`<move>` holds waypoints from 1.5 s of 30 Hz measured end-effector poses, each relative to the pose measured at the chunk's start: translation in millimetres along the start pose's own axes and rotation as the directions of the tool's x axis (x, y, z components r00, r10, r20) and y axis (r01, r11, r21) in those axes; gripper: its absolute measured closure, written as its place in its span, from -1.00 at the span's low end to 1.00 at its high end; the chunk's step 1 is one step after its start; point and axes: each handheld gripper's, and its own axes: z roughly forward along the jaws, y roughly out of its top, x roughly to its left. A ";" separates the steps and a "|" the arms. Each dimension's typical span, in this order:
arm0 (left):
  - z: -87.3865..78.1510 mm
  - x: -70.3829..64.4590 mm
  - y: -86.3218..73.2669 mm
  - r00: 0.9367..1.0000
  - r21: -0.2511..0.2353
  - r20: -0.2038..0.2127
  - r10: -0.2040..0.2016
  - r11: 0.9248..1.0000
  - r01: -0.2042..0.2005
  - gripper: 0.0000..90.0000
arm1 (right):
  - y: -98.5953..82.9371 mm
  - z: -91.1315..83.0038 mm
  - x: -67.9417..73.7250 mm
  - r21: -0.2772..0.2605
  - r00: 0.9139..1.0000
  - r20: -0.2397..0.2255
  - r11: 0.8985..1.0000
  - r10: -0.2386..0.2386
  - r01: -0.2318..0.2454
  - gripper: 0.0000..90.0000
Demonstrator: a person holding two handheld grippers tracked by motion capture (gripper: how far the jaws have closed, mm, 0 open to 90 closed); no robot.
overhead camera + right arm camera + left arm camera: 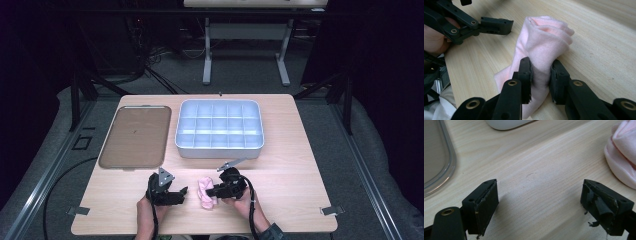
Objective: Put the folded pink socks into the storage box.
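Dark room, grey floor; a 2nd table's legs seen beyond. Light wood surface (300,150) carries a brown tray (134,136) at left and a white compartment bin (219,129) at centre, all cells empty.

Pink sock (544,42), bunched, lies on the surface at the near edge, clamped mid-fold by right tongs (541,75). Left tongs (539,200) held wide apart, nothing between, just beside the sock.

Risks, judged: the grip is taken on loose folds only, so layers could slip out when lifted; a trailing end could be dragged or snag on the bin wall.

The cloth (205,193) lies between both grippers, nearer than the divided bin (219,128), tray (135,136) leftward.
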 end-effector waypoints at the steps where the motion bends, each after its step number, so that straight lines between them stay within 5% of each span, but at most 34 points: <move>1: 0.2 0.0 0.0 1.000 0.000 0.000 -0.002 1.000 0.002 -0.68 | -0.7 0.5 -1.1 -0.011 1.000 -0.011 1.000 -0.006 0.005 0.64; 7: 0.7 1.9 0.3 1.000 0.006 0.012 -0.014 1.000 0.014 -0.68 | -1.0 -0.4 -0.4 -0.021 1.000 -0.013 1.000 -0.013 0.013 0.65; 17: 0.8 2.2 0.3 1.000 0.006 0.014 -0.015 1.000 0.015 -0.67 | -5.6 -0.8 -0.2 -0.135 0.998 -0.070 0.991 0.002 -0.011 0.77; 32: 1.0 2.4 0.3 1.000 0.007 0.016 -0.019 1.000 0.019 -0.67 | -5.5 -5.1 3.0 -0.135 1.000 -0.026 0.991 -0.010 0.006 0.84; 36: 0.9 2.4 0.3 1.000 0.007 0.016 -0.018 1.000 0.017 -0.67 | -6.1 -8.8 7.9 -0.215 1.000 -0.006 0.976 -0.027 0.025 0.84; 45: 0.9 2.4 0.3 1.000 0.007 0.016 -0.019 1.000 0.019 -0.67 | -6.0 -27.9 5.7 -0.253 0.998 0.057 0.966 -0.034 0.048 0.84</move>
